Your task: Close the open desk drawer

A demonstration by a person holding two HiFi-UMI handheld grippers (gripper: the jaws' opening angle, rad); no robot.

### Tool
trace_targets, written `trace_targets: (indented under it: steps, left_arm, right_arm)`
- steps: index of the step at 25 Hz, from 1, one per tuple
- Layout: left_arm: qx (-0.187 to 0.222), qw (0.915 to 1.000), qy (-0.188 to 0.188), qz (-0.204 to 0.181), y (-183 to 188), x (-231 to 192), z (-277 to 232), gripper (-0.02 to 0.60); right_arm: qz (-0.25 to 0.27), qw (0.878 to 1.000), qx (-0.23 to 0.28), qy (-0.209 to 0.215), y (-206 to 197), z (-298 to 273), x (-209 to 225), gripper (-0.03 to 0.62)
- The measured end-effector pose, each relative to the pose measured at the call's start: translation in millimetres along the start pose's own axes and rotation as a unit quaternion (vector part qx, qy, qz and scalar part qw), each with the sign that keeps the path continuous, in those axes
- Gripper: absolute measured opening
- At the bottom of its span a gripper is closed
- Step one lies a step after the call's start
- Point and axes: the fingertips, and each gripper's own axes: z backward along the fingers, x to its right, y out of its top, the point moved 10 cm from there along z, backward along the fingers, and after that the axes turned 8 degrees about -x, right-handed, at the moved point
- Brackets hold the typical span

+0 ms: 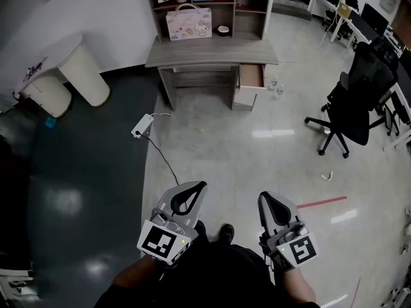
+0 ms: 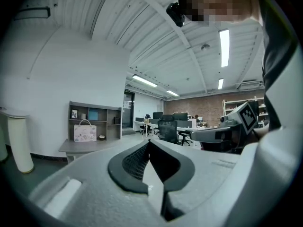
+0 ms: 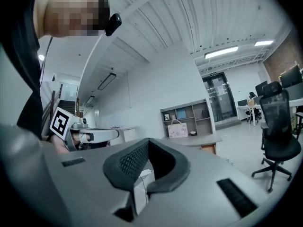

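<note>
A grey wooden desk (image 1: 212, 53) stands far ahead against the wall. Its drawer (image 1: 250, 76) on the right side is pulled out, showing a brown inside. Both grippers are held low near the person's body, well short of the desk. My left gripper (image 1: 200, 186) has its dark tips together with nothing between them, as the left gripper view (image 2: 149, 142) also shows. My right gripper (image 1: 265, 196) is likewise shut and empty (image 3: 148, 141). The right gripper view shows the desk (image 3: 199, 140) and its open drawer (image 3: 208, 149) in the distance.
A black office chair (image 1: 353, 101) stands at the right. A white power strip (image 1: 142, 125) and its cable lie on the floor between me and the desk. White round stands (image 1: 77, 69) sit at the left. A pink bag (image 1: 189, 23) rests on the desk.
</note>
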Motion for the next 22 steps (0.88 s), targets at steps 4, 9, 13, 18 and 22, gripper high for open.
trace_targets:
  steps: [4, 9, 13, 18, 22]
  left_arm:
    - [0.000, 1.0000, 0.004, -0.004, 5, 18, -14, 0.007]
    - [-0.005, 0.9999, 0.009, -0.006, 10, 34, -32, 0.007]
    - [0.000, 0.9998, 0.019, -0.011, 18, 28, -47, 0.008]
    - [0.005, 0.9995, 0.029, -0.008, 21, 4, -68, 0.008]
    - [0.007, 0.9995, 0.030, 0.000, 22, -20, -97, 0.008]
  right_arm:
    - [-0.008, 1.000, 0.014, 0.013, -2, 17, 18, 0.011]
    - [-0.018, 1.000, 0.017, 0.012, -9, 34, 46, 0.011]
    - [-0.032, 0.999, 0.017, 0.009, -8, 31, 67, 0.011]
    - [-0.035, 0.999, 0.018, 0.002, -4, 14, 86, 0.011]
    - [-0.037, 0.999, 0.010, 0.000, 3, -14, 108, 0.011]
